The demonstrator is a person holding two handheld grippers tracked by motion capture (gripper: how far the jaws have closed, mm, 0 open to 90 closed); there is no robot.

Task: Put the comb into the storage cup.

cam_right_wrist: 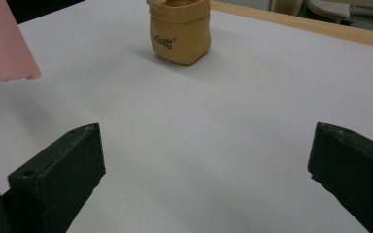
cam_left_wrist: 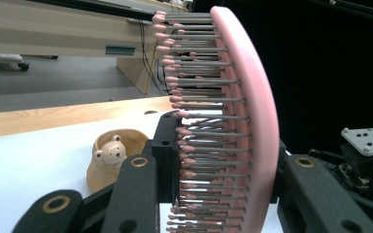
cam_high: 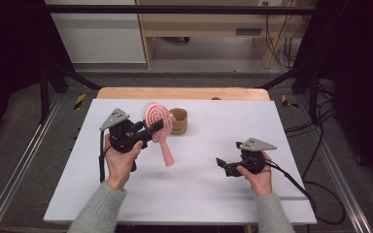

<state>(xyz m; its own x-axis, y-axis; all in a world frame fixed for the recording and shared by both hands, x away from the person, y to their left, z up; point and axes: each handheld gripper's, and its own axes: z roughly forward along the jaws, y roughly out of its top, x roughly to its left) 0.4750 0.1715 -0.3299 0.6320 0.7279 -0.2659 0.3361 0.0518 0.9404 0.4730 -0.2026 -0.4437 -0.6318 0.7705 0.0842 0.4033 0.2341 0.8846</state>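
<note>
Though clamped, pink bristly hairbrush [cam_high: 156,121]

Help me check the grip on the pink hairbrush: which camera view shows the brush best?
The high view: the whole hairbrush shows there, head clamped in the left gripper, handle hanging free. The left gripper view shows its bristles and edge close up; the right gripper view shows the handle's end.

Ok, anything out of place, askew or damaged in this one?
Nothing stands out. The pink hairbrush is clamped in the left gripper above the table, and the tan cup stands upright and intact. The right gripper is open, with nothing in it.
</note>
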